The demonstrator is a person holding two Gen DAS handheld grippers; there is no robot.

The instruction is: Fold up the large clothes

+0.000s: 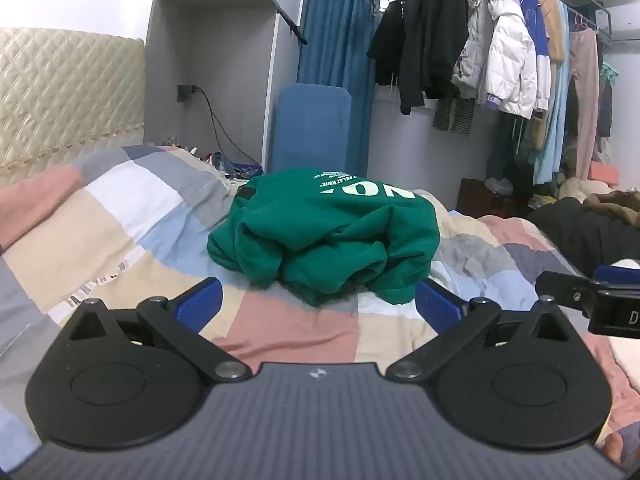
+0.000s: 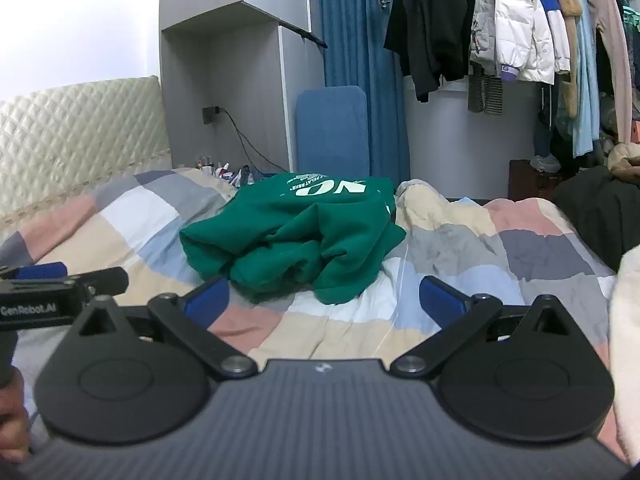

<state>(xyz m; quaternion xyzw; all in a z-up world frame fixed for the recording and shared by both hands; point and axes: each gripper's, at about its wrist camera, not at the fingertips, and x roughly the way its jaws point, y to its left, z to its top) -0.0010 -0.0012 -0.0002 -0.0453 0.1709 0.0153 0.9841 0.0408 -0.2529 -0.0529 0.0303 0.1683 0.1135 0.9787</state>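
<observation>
A green sweatshirt [image 1: 324, 236] with white lettering lies crumpled in a heap on the checked quilt [image 1: 120, 216] of a bed. My left gripper [image 1: 318, 300] hovers just in front of the heap, open, its blue pads wide apart with only quilt between them. In the right wrist view the same green sweatshirt [image 2: 292, 236] sits ahead and slightly left. My right gripper [image 2: 324, 300] is open too, short of the cloth, nothing between its pads. Each view catches the other gripper at its edge: the right gripper [image 1: 592, 300] and the left gripper [image 2: 52, 296].
A padded headboard [image 1: 68, 92] stands at the left. Behind the bed are a grey cabinet [image 1: 224, 80], a blue curtain [image 1: 340, 40], a blue padded panel [image 1: 316, 132] and a rail of hanging clothes [image 1: 512, 52]. Dark clothing [image 1: 588, 232] lies on the bed's right side.
</observation>
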